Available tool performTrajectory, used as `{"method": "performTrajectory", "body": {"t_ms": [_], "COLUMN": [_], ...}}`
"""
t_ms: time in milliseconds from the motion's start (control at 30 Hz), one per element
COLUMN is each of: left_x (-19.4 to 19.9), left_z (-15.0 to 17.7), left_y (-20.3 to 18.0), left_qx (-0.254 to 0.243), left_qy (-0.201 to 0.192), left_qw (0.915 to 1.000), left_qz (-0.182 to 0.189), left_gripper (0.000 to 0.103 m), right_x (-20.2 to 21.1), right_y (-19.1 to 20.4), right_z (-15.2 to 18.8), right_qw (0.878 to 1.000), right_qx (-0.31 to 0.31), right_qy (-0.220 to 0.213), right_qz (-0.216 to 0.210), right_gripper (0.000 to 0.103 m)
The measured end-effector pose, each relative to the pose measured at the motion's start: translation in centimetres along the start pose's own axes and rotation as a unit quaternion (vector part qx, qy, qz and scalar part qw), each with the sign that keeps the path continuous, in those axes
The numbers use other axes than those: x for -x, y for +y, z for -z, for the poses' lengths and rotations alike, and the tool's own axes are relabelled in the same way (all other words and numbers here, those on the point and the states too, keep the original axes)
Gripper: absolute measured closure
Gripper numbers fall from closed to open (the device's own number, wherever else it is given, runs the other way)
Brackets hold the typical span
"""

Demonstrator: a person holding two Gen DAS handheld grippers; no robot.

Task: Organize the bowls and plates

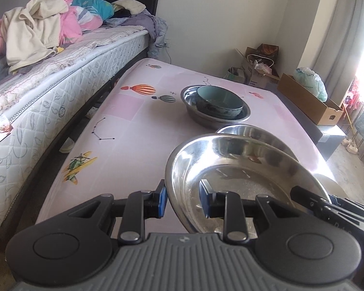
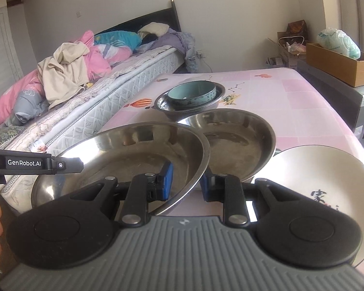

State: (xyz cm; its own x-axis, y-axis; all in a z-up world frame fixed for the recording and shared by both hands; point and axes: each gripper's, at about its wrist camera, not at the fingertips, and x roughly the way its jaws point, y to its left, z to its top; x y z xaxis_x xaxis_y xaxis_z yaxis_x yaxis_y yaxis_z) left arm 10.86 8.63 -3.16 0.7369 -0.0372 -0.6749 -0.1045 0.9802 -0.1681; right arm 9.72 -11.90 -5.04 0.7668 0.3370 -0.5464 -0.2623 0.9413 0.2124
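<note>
Both clamping one steel plate (image 2: 133, 155) by opposite rims: left gripper (image 1: 183, 200) narrowly pinching its near-left edge, right gripper (image 2: 185, 184) its right edge. Hanging tilted just above the pink table (image 1: 133, 126), beside another steel plate (image 2: 233, 140). Probably light, stiff, slippery; gripping at the rim.

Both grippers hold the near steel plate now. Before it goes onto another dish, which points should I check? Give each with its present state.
1. Left gripper closed on the held steel plate rim: ok.
2. Right gripper closed on the opposite rim: ok.
3. Held plate empty: ok.
4. Second steel plate beyond it empty and free to receive: ok.
5. Teal bowl seated inside the far steel bowl, out of the way: ok.
6. Clearance from the white plate at right: cannot tell.
</note>
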Motion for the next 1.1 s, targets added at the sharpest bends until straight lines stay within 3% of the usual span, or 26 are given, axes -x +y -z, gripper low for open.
{"method": "performTrajectory", "body": {"t_ms": [433, 967, 1033, 1100], "left_x": [-5.2, -8.9, -8.9, -8.8], "left_z": [-1.5, -2.4, -2.5, -2.7], "left_y": [-4.4, -5.7, -5.7, -5.6], "left_qx": [-0.021, -0.03, -0.03, -0.029], "left_qy": [0.034, 0.053, 0.049, 0.045], "left_qw": [0.9986, 0.9977, 0.998, 0.9983], "left_qz": [0.035, 0.03, 0.026, 0.024], "left_gripper": [0.074, 0.074, 0.074, 0.073], "right_x": [-1.0, -4.8, -5.1, -5.5], "right_y": [-5.7, -8.1, -8.2, -8.2], "right_z": [-1.4, -2.4, -2.6, -2.9], "right_qw": [0.998, 0.997, 0.997, 0.997], "right_qx": [-0.029, -0.03, -0.03, -0.026], "right_qy": [0.009, 0.022, 0.021, 0.02], "right_qz": [0.054, 0.07, 0.069, 0.073], "right_gripper": [0.08, 0.078, 0.075, 0.065]}}
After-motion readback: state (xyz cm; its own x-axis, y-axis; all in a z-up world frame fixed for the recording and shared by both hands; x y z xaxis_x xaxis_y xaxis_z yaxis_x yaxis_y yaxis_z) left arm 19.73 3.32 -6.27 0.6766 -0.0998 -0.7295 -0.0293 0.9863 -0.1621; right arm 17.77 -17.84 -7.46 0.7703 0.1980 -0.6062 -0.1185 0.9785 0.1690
